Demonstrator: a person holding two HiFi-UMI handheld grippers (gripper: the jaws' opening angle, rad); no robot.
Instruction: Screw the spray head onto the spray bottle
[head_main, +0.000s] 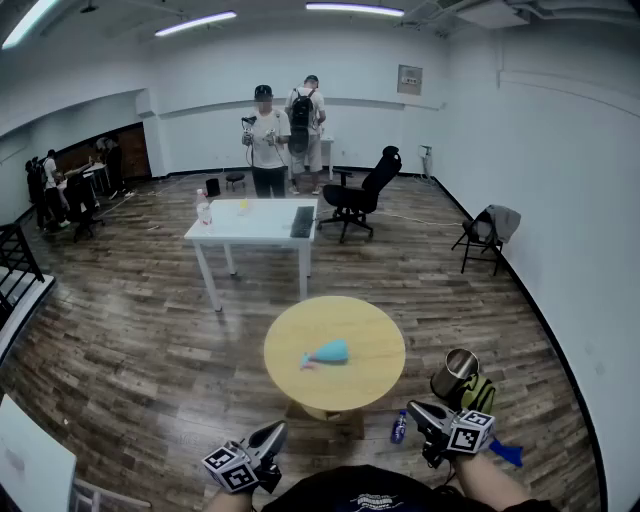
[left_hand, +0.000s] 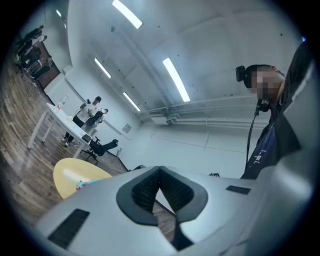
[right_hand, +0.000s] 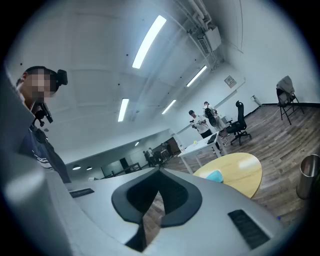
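A light blue spray bottle (head_main: 330, 351) lies on its side on the round yellow table (head_main: 370, 380), with a small pink part (head_main: 306, 362) at its left end. It also peeks out as the bottle (left_hand: 82, 183) in the left gripper view and the bottle (right_hand: 216, 175) in the right gripper view. My left gripper (head_main: 274, 433) hangs low at the near left of the table, shut and empty, well short of the bottle. My right gripper (head_main: 418, 413) is at the near right, also shut on nothing. In each gripper view the jaws meet at the tips.
A metal bin (head_main: 455, 373) stands on the floor right of the round table, and a small blue bottle (head_main: 399, 428) lies near it. Farther back are a white table (head_main: 255, 222), a black office chair (head_main: 360, 195), two standing people (head_main: 270, 135) and a folding chair (head_main: 485, 235).
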